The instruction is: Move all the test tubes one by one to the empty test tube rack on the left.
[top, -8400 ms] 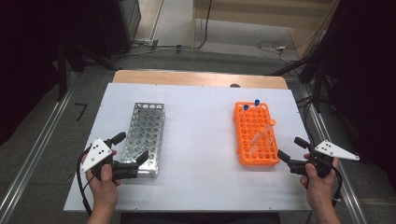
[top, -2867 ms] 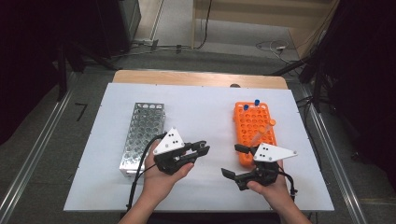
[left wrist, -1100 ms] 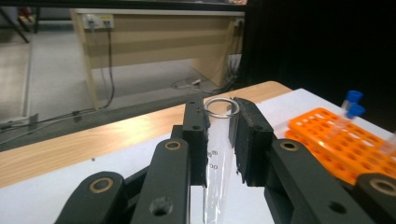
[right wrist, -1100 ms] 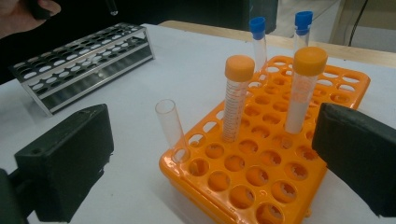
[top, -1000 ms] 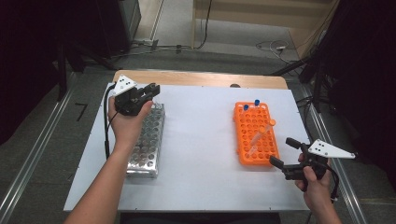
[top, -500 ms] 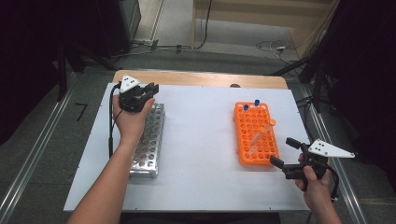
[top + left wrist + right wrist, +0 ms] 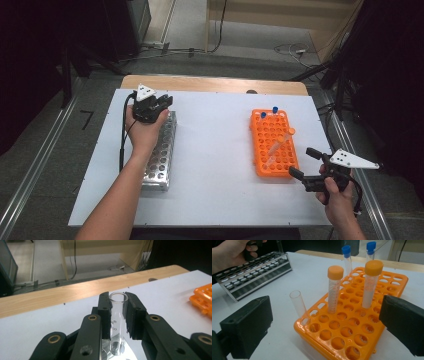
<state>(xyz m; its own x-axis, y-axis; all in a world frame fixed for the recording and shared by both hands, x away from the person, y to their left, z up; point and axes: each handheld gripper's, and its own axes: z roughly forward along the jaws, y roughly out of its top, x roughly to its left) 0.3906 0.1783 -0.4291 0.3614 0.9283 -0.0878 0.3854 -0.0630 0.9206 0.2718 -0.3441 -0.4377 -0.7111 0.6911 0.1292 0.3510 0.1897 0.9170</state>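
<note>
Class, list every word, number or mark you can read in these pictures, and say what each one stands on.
No text can be read for certain.
Glass test tube in the left gripper: small printed marks, too blurred to read.
Orange-capped tube in the orange rack: graduation lines, figures too small to read.

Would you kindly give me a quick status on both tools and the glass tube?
Left tool shut on clear glass tube, over metal rack's far end. Right tool open, beside orange rack. Nothing in the way.
</note>
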